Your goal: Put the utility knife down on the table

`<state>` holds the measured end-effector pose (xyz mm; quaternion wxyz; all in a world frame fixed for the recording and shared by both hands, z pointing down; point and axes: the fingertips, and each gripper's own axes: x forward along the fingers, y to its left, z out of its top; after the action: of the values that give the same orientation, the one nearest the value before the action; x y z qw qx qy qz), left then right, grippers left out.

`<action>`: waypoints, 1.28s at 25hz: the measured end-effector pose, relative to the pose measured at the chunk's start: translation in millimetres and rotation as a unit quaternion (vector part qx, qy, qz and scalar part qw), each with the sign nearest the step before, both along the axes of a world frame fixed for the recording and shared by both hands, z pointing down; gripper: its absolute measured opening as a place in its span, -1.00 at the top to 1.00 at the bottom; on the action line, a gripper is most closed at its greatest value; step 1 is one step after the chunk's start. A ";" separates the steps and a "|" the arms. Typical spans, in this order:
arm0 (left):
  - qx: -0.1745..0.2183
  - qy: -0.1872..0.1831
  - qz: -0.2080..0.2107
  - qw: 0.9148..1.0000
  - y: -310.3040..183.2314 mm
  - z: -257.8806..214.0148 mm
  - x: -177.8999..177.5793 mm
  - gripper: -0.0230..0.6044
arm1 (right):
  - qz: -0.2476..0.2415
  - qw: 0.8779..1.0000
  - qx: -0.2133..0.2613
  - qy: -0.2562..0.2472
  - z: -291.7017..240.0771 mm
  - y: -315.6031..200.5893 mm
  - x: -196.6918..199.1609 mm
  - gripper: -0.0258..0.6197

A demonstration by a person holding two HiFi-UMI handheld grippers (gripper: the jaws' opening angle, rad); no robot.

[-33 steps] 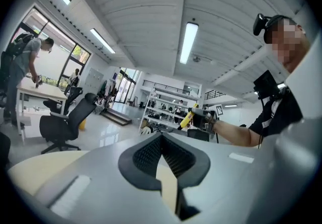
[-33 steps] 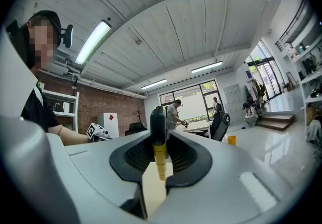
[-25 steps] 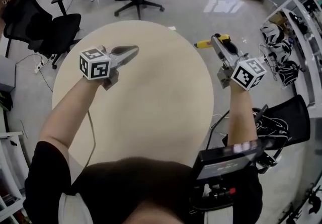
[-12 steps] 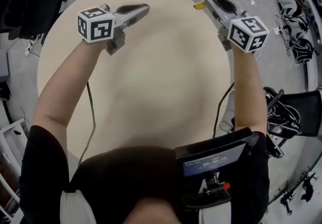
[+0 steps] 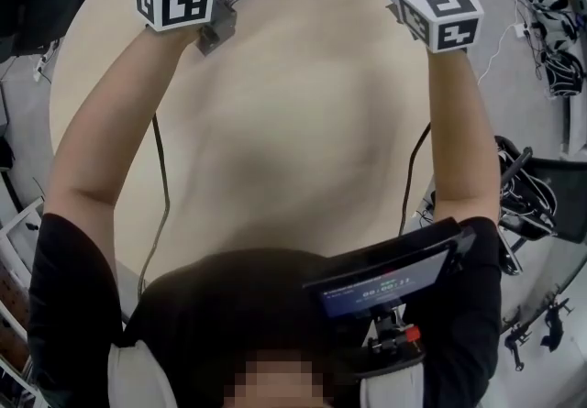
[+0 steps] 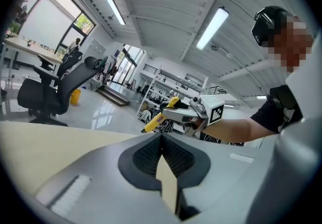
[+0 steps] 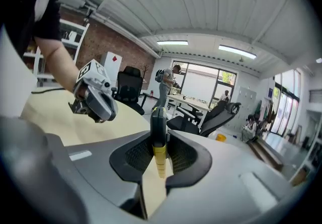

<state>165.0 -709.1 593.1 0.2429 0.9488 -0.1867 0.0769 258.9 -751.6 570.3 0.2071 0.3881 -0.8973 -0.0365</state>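
Both arms are stretched toward the frame's top over a round beige table [image 5: 275, 149]. A yellow-and-black utility knife [image 7: 159, 135] is clamped in the right gripper [image 7: 160, 160]; the left gripper [image 6: 162, 142] is held with jaws pressed together.

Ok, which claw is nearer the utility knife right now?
Right. The right claw is shut on the utility knife, gripped between its pads. The left claw is shut and empty, well off to the knife's left above the table.
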 end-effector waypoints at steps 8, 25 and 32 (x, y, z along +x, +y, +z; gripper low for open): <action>0.002 0.006 0.004 1.000 -0.9 4.2 0.1 0.93 | -0.056 0.984 0.076 0.150 32.3 12.7 -43.2 0.65; -0.011 0.007 0.011 1.000 -0.9 14.6 0.0 0.93 | -0.213 0.963 -0.159 0.041 80.6 72.8 -82.7 -0.93; -0.016 0.006 0.008 1.000 0.8 17.9 0.3 0.93 | -0.224 0.936 -0.211 0.169 108.0 87.0 -56.8 -0.94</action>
<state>165.3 -708.3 611.0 0.2582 0.9468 -0.1762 0.0762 202.1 -664.6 678.3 0.4190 0.1124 -0.9000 0.0430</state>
